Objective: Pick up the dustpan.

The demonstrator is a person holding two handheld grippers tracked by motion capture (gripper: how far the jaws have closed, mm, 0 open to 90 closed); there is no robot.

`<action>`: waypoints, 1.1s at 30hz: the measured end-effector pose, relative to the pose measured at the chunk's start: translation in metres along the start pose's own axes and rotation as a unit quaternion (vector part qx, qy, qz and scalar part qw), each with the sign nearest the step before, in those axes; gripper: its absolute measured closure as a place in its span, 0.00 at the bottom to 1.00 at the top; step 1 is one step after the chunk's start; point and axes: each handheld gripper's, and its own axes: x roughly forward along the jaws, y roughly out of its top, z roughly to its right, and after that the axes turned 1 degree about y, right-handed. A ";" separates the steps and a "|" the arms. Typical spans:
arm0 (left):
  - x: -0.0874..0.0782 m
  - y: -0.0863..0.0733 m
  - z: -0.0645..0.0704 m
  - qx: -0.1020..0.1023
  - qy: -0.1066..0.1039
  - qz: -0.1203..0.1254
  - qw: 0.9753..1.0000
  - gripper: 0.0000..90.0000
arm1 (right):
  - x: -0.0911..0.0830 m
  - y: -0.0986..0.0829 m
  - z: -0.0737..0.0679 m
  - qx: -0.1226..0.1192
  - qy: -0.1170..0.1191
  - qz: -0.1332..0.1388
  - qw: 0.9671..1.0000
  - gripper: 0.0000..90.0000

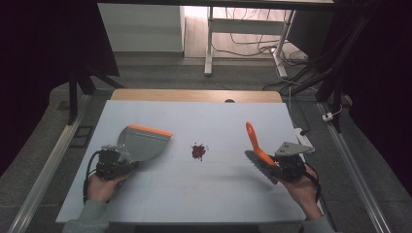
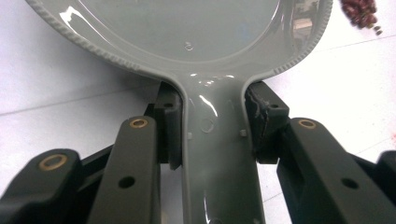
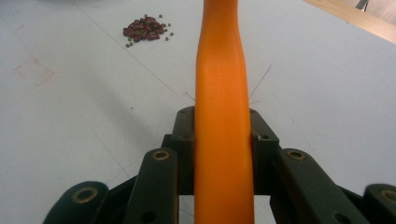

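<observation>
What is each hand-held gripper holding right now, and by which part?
The left hand-held gripper clamps the grey dustpan by its handle neck; the right hand-held gripper clamps the brush by its orange handle.

Dim room, bright lit table (image 1: 194,194), glare (soft) on dustpan (image 2: 187,28), sharp focus

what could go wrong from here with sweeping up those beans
1. The beans lie loose in a small pile with strays around it; a fast stroke of the brush may scatter them across the table.
2. The dustpan sits well left of the pile, apart from it, so beans may stop short of its orange lip.
3. The right claw grips the smooth orange handle on a narrow stretch; the brush could twist under pressure.
</observation>
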 end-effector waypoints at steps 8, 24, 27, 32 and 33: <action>-0.005 0.000 -0.001 0.019 -0.017 0.017 1.000 0.68 | 0.001 0.003 -0.002 0.000 -0.001 0.003 1.000 0.78; -0.019 0.005 0.002 0.071 -0.056 0.051 0.995 0.68 | -0.002 0.003 0.002 0.003 -0.001 0.010 1.000 0.78; -0.021 0.005 0.002 0.076 -0.061 0.054 0.994 0.68 | -0.003 0.003 0.004 0.006 -0.001 0.012 1.000 0.78; -0.027 0.004 0.001 0.088 -0.079 0.067 0.991 0.68 | -0.004 0.002 0.007 0.015 0.000 0.016 1.000 0.78; -0.027 0.005 0.001 0.089 -0.082 0.069 0.990 0.68 | -0.004 0.002 0.009 0.020 -0.001 0.018 1.000 0.78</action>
